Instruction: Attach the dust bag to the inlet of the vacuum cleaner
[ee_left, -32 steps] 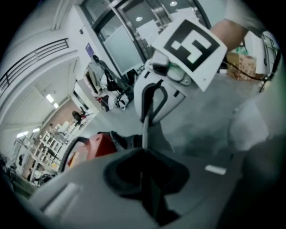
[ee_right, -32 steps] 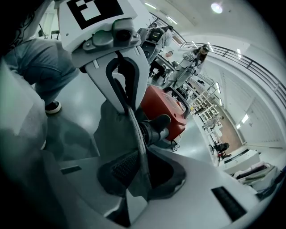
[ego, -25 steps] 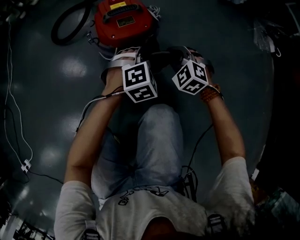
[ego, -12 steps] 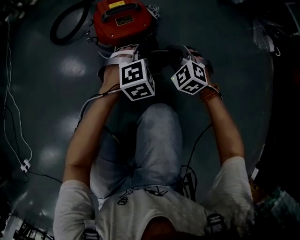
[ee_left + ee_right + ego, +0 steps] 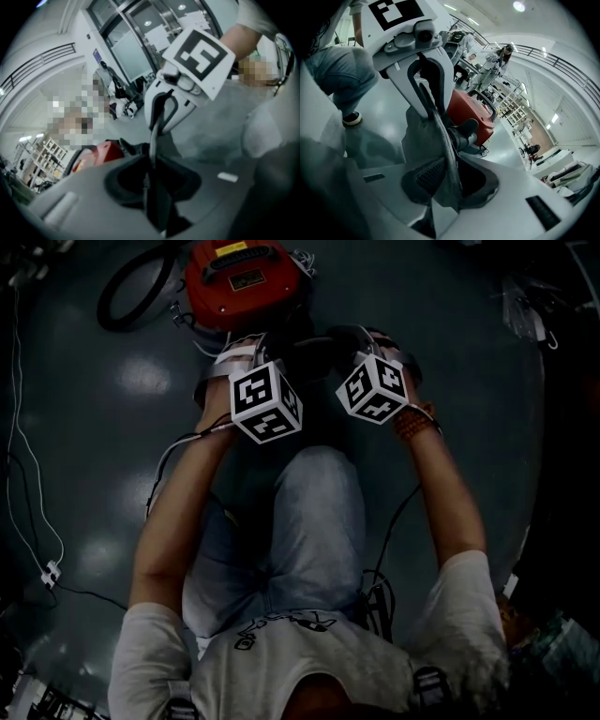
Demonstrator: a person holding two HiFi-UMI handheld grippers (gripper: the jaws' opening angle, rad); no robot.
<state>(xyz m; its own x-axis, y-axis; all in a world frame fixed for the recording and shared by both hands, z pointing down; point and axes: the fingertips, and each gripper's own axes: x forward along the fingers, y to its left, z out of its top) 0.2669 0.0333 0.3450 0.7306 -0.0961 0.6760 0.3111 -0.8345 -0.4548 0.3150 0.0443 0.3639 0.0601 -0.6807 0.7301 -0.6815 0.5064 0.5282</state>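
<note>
pinching the grey dust bag (image 5: 423,136) by its edge, left gripper (image 5: 152,159) and right gripper (image 5: 449,164) face each other, jaws opening, fabric between them; bag sits just beside the red vacuum cleaner (image 5: 246,279)

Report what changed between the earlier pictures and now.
The left gripper's jaws are opening, with the thin edge of the bag between them. The right gripper's jaws are opening too, with bag fabric between them. The left gripper also rolled slightly. Unchanged: both grippers stay close together just in front of the vacuum, each still on the bag.
</note>
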